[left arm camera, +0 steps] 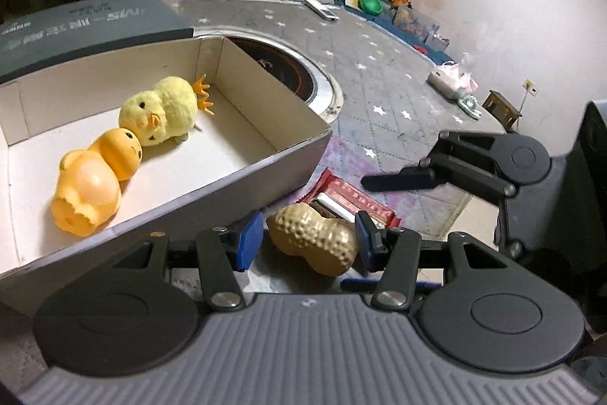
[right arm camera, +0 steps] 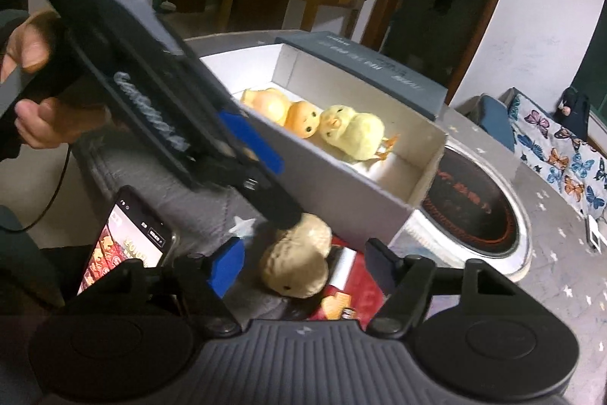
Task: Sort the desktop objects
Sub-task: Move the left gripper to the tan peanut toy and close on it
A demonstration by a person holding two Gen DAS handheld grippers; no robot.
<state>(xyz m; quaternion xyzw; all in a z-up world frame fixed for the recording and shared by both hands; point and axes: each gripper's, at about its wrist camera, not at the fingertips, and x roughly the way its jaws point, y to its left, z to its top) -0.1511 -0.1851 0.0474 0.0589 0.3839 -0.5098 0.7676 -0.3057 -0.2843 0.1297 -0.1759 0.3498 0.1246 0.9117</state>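
Left gripper (left arm camera: 309, 240): jaws spread, straddling the golden peanut toy (left arm camera: 315, 238); contact unclear.
Right gripper (right arm camera: 301, 272): released, jaws wide apart.
Peanut toy: on the desk (left arm camera: 379, 71), just outside the cardboard box's (left arm camera: 227, 185) near wall, partly over a red packet (left arm camera: 353, 196).
Box contents: plush chick (left arm camera: 167, 111) touching an orange rubber duck (left arm camera: 95, 183).

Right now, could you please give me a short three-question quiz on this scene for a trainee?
1. True or false: the plush chick lies inside the box.
2. Which thing sits between the left gripper fingers: A the peanut, B the phone, C the rubber duck?
3. Fill in: the peanut rests partly on a ___ packet.

Key: 1 true; 2 A; 3 red.
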